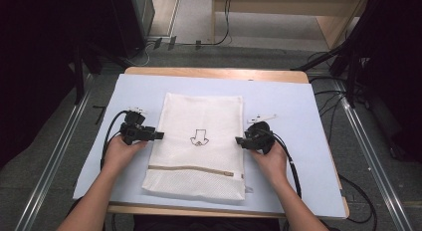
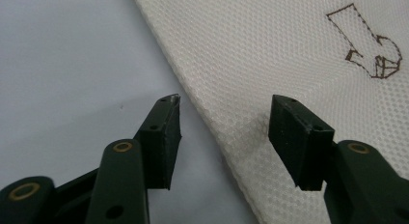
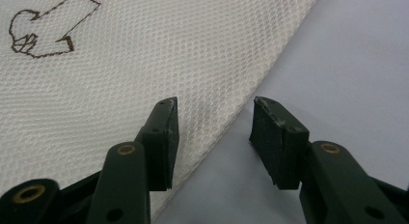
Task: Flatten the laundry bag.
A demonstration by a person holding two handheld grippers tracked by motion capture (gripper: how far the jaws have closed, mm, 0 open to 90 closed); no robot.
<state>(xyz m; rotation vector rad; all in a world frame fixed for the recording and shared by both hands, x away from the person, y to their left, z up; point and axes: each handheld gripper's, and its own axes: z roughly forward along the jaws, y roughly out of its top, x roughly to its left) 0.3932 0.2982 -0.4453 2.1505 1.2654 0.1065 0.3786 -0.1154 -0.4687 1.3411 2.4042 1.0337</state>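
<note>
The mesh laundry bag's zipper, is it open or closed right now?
Closed, it seems: the zipper runs as one unbroken tan line across the flat mesh bag, with no gap showing; its pull sits at the right end.

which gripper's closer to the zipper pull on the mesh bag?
Right. The right gripper sits at the mesh laundry bag's right edge, above the zipper pull; the left gripper is across the bag.

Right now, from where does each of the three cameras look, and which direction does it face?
High view: sits above the person's side, facing forward and down on the table; both forearms, hands and each hand-held gripper show, left, right.
Left gripper view: rides the left hand-held gripper, looking along its open jaws at the mesh bag edge.
Right gripper view: rides the right hand-held gripper, open jaws straddling the opposite edge.
Shared: both gripper views show the bag's brown stitched emblem.
</note>
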